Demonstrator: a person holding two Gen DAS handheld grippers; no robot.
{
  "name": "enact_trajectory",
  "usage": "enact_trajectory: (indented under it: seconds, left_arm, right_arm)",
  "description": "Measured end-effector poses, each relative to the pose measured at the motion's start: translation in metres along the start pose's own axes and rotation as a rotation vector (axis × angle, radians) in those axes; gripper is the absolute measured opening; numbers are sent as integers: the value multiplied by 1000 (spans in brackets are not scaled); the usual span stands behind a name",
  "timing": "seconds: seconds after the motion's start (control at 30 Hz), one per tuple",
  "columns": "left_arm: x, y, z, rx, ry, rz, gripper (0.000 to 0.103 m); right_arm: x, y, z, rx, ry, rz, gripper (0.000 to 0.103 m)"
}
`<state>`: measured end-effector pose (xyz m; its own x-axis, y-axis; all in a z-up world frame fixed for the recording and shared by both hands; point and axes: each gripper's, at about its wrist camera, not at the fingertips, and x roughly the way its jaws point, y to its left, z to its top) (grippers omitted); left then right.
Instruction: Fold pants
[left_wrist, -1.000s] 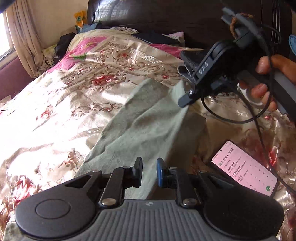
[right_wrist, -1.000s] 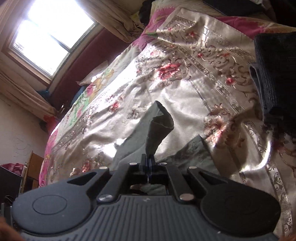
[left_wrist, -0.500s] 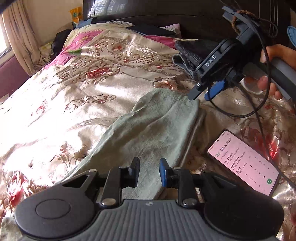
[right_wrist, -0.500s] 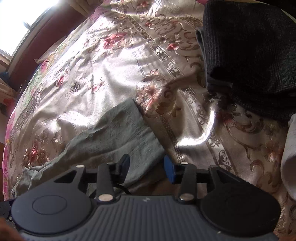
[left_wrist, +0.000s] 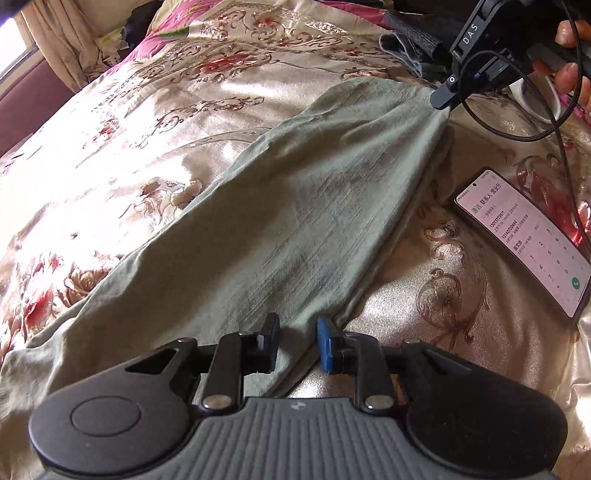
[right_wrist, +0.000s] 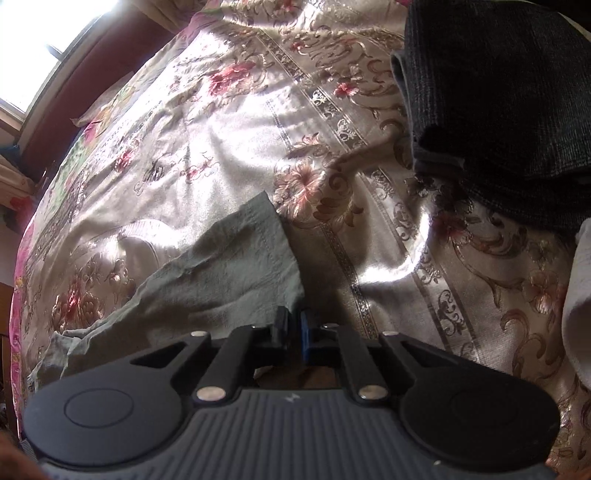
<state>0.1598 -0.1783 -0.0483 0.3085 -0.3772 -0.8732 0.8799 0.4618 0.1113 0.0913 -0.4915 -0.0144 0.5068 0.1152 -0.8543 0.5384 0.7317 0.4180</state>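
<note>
1. Left wrist view: The grey-green pants (left_wrist: 295, 206) lie flat on the bed's satin floral bedspread (left_wrist: 166, 122), their long axis running from the left gripper (left_wrist: 297, 345) diagonally up to the far hem. That gripper's jaws stand a little apart, straddling the near edge of the cloth, pads not visibly pressing on it. At the far corner of the pants the right gripper (left_wrist: 441, 101), held by a person's hand (left_wrist: 570, 55), pinches the hem. A lit smartphone (left_wrist: 524, 240) lies right of the pants, clear of the fabric.

2. Right wrist view: The right gripper (right_wrist: 293, 325) is closing, nearly shut on the hem corner of the pants (right_wrist: 221, 273), a thin, creased weave with a stitched border. A folded dark knit garment (right_wrist: 498, 92) sits well beyond the pants. The next fold likely turns on the left gripper taking the near end.
</note>
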Motion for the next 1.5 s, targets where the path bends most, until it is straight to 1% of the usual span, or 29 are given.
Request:
enact_trajectory:
  seconds: [0.07, 0.13, 0.17, 0.23, 0.27, 0.3, 0.33, 0.37, 0.43, 0.5, 0.53, 0.6, 0.63, 0.7, 0.77, 0.83, 0.87, 0.93, 1.0, 1.1, 1.13, 1.2, 1.23, 1.27, 1.33, 1.37, 1.4, 1.47, 1.5]
  left_arm:
    - [-1, -2, -2, 8, -6, 8, 37]
    - [-4, -1, -2, -3, -13, 20, 37]
    - [-6, 0, -2, -13, -18, 24, 37]
    - [-13, 4, -2, -30, -39, 42, 37]
    - [-18, 9, -2, -42, -53, 56, 37]
    - [-22, 12, -2, -50, -62, 70, 37]
    - [-25, 16, -2, -55, -70, 83, 37]
    - [-28, 21, -3, -61, -78, 103, 37]
    - [-34, 32, -6, -66, -92, 150, 37]
    - [-36, 50, -11, -103, -75, 182, 37]
    - [-37, 59, -16, -122, -65, 203, 37]
    - [-37, 73, -30, -142, -40, 243, 37]
    - [-35, 80, -39, -142, -21, 266, 37]
    - [-32, 97, -61, -159, 7, 295, 38]
    - [-35, 116, -83, -184, 6, 317, 38]
    - [-41, 133, -102, -202, 3, 349, 38]
    - [-44, 142, -113, -216, -1, 365, 38]
    - [-50, 157, -134, -241, -8, 371, 40]
    - [-54, 168, -156, -255, -10, 380, 42]
    - [-65, 177, -178, -295, -52, 352, 48]
    - [-67, 179, -182, -301, -63, 345, 48]
    - [-70, 183, -187, -328, -84, 328, 48]
    - [-72, 184, -188, -342, -93, 321, 48]
    - [-73, 184, -191, -349, -100, 316, 48]
    - [-74, 188, -193, -357, -113, 306, 48]
    - [-74, 189, -194, -364, -117, 301, 48]
    - [-74, 190, -195, -368, -121, 297, 48]
    - [-74, 192, -195, -376, -124, 296, 48]
    - [-74, 193, -196, -384, -124, 294, 48]
  right_arm:
    - [8, -5, 2, -11, 37, -28, 7]
    - [18, -4, 3, -34, 77, -66, 13]
    - [16, -2, 3, -29, 63, -81, 20]
    - [2, 5, 0, -48, 10, -69, 22]
    - [-8, 9, -3, -31, -13, -65, 30]
    - [-17, 11, -6, -1, -24, -47, 41]
    - [-25, 14, -10, 13, -28, -26, 45]
    - [-30, 18, -14, 0, -27, -29, 51]
    - [-38, 31, -21, -60, -68, -69, 53]
    - [-39, 48, -23, -140, -95, -31, 54]
    - [-35, 58, -23, -161, -79, 13, 54]
    - [-16, 84, -20, -217, -9, 131, 54]
    - [-8, 99, -21, -247, 13, 164, 54]
    - [12, 142, -23, -359, 52, 251, 54]
    - [32, 186, -26, -429, 58, 353, 54]
    - [65, 232, -28, -464, 124, 458, 54]
    - [86, 258, -32, -479, 167, 486, 54]
    - [120, 302, -40, -538, 216, 509, 54]
    - [158, 346, -51, -611, 242, 533, 54]
    - [203, 389, -63, -678, 359, 561, 54]
    - [210, 397, -66, -698, 394, 571, 54]
    - [218, 412, -73, -754, 513, 645, 54]
    - [216, 417, -75, -770, 546, 682, 54]
    - [212, 423, -74, -801, 543, 697, 52]
    - [203, 428, -67, -862, 486, 695, 52]
    - [203, 430, -59, -877, 441, 663, 52]
    - [207, 432, -54, -881, 420, 633, 55]
    - [222, 435, -50, -890, 434, 571, 54]
    - [226, 436, -51, -895, 457, 569, 54]
